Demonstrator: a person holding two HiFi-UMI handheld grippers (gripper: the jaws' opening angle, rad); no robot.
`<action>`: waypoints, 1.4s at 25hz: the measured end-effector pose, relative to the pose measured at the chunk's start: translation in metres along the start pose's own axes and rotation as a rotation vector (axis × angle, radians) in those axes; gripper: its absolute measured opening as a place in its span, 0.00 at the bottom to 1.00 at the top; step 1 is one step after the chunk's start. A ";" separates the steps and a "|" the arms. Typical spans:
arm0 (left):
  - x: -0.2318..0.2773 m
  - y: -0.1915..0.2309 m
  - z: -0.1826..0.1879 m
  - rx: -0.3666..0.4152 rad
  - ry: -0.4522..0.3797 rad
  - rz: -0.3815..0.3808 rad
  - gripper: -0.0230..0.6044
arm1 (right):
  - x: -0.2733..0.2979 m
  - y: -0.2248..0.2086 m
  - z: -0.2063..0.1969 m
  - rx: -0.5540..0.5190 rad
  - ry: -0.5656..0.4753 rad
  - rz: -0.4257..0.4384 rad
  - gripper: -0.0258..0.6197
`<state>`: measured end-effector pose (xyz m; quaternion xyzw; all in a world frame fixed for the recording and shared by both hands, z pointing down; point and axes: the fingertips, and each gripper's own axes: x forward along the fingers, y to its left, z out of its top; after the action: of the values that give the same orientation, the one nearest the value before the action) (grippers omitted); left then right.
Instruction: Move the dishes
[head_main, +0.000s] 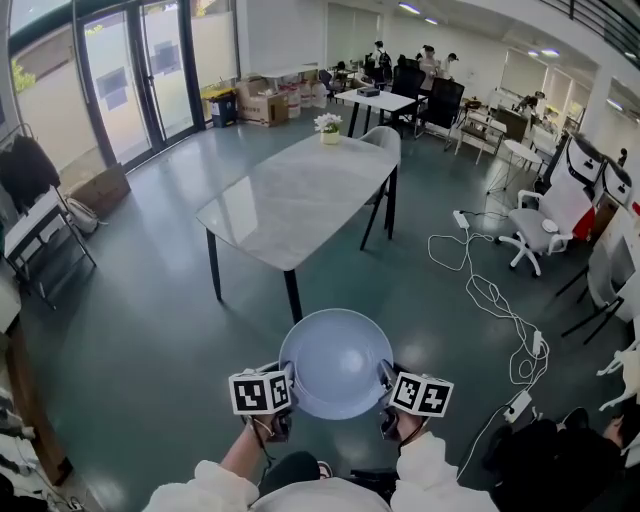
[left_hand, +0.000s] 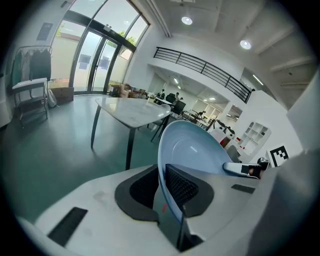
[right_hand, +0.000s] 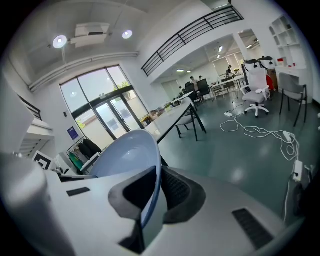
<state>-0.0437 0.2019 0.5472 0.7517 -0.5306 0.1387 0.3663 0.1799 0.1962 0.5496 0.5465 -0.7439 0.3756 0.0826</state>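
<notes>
Carrying, both hands.

- The bowl (head_main: 336, 362), pale blue and glossy, hangs in the air over the green floor (head_main: 150, 340), just in front of the person and short of the near corner of the table (head_main: 290, 200). Nothing supports it from below.
- The left gripper (left_hand: 162, 186) has its jaws drawn in narrow and pinched on the bowl's left rim, one pad inside the rim and one outside.
- The right gripper (right_hand: 156, 192) is the same on the opposite rim: narrow, clamped on the thin edge.
- In both gripper views the bite looks to be on the lip only, not deep into the wall.

Risks, as judged from here:

- Slip at the rim. The glaze is smooth and the hold shallow. If one hand pulls away from the other or twists out of line with it, the lip could slide out of a pad.
- If one side lets go, the bowl would swing down on the other grip and probably drop. The floor looks hard, so a break is likely.
- Table edge. If the bowl comes in too low, its underside could knock the tabletop corner and jolt both grips.
- Cables (head_main: 490, 300) trail across the floor to the right. A route that way risks a snagged foot with both hands full.
- The flower pot (head_main: 328, 127) sits at the table's far end, well apart, and is little concern unless the bowl is set down there.
</notes>
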 end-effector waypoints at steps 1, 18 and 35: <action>0.005 0.000 0.003 0.003 0.005 0.000 0.08 | 0.003 -0.003 0.001 0.005 0.003 0.000 0.17; 0.099 -0.006 0.074 -0.009 0.013 -0.035 0.09 | 0.067 -0.042 0.074 -0.001 -0.006 -0.017 0.17; 0.235 -0.007 0.215 0.001 0.024 -0.063 0.09 | 0.181 -0.080 0.215 -0.009 -0.014 -0.042 0.17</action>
<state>0.0179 -0.1106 0.5355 0.7667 -0.5021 0.1363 0.3763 0.2407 -0.0888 0.5325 0.5643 -0.7344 0.3667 0.0878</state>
